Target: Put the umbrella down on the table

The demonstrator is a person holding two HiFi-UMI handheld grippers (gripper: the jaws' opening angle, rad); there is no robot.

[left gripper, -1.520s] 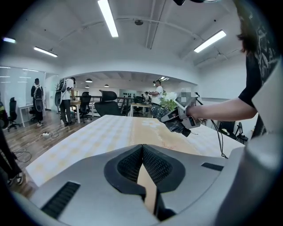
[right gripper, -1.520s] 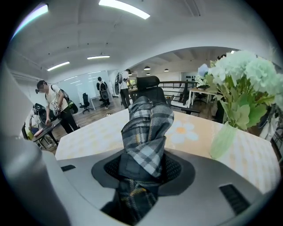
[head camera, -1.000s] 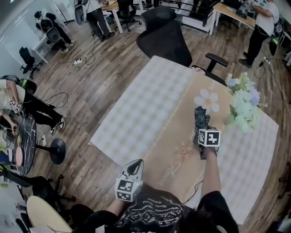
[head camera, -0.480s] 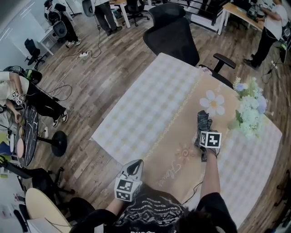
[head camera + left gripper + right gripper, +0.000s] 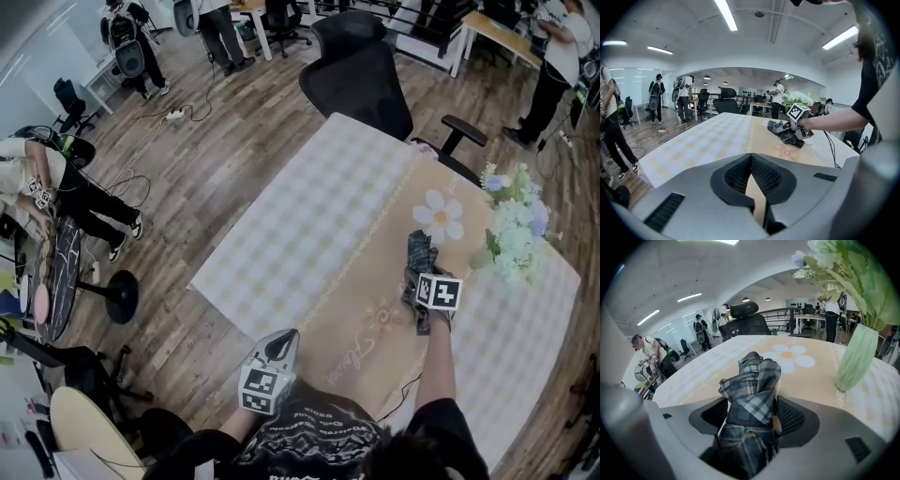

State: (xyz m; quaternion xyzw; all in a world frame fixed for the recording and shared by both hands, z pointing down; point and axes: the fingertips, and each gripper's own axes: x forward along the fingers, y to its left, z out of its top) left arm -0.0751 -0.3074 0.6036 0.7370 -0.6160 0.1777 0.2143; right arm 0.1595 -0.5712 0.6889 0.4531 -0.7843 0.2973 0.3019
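Observation:
A folded grey plaid umbrella (image 5: 418, 255) lies on the beige runner of the table (image 5: 309, 216), beside the printed daisy. My right gripper (image 5: 418, 279) is around the umbrella's near end. Its jaws are opening: in the right gripper view the umbrella (image 5: 752, 385) sits between the pads with a thin gap on each side. My left gripper (image 5: 280, 339) hovers at the table's near edge, well left of the umbrella. In the left gripper view its tips (image 5: 751, 157) meet with nothing between them. That view also shows the umbrella (image 5: 783, 130) under the right hand.
A pale green vase of flowers (image 5: 514, 225) stands just right of the umbrella, close to the right gripper (image 5: 855, 357). A black office chair (image 5: 361, 75) is at the table's far side. People stand and sit around the room's edges.
The head view has drifted slightly. Both hands stay where they were, the right one still at the umbrella's near end on the table.

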